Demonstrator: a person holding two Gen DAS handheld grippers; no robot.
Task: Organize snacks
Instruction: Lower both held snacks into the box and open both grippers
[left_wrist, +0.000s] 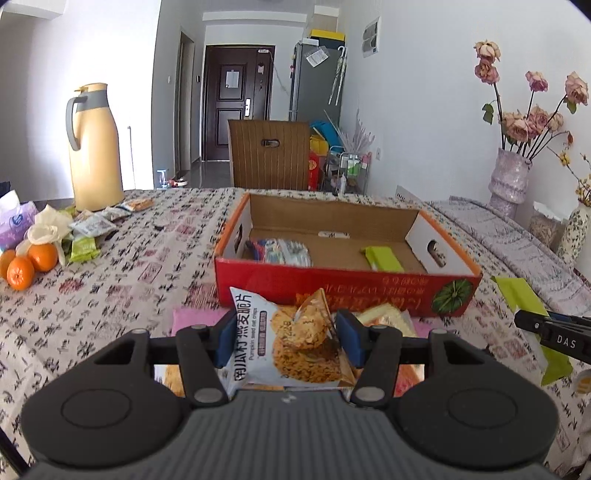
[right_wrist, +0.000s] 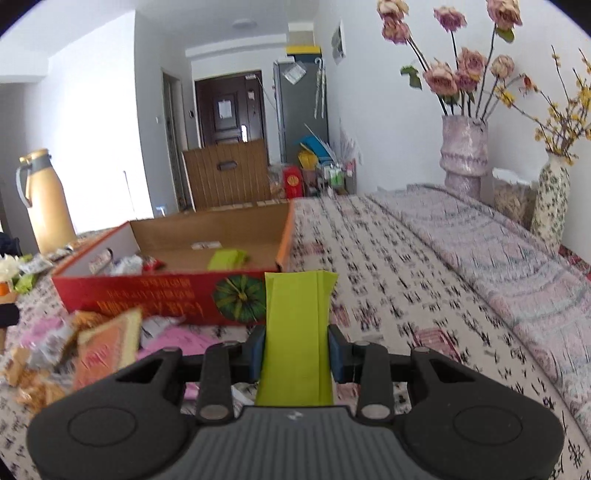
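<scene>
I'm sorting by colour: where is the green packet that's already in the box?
The green packet lies flat on the floor of the red box, toward its right end, apart from the packets at the left end.

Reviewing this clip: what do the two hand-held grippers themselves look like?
Both look alike. The left hand-held gripper and right hand-held gripper have a grey ribbed body, black linkage arms with silver pivot pins, round black side housings and blue finger pads. The right one's side, seen from the left wrist view, reads "DAS". No hands or sleeves show.

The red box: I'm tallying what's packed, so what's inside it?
Inside the red box: a pile of clear-wrapped packets at one end, a green packet towards the other. The near wall hides the floor behind it.
</scene>
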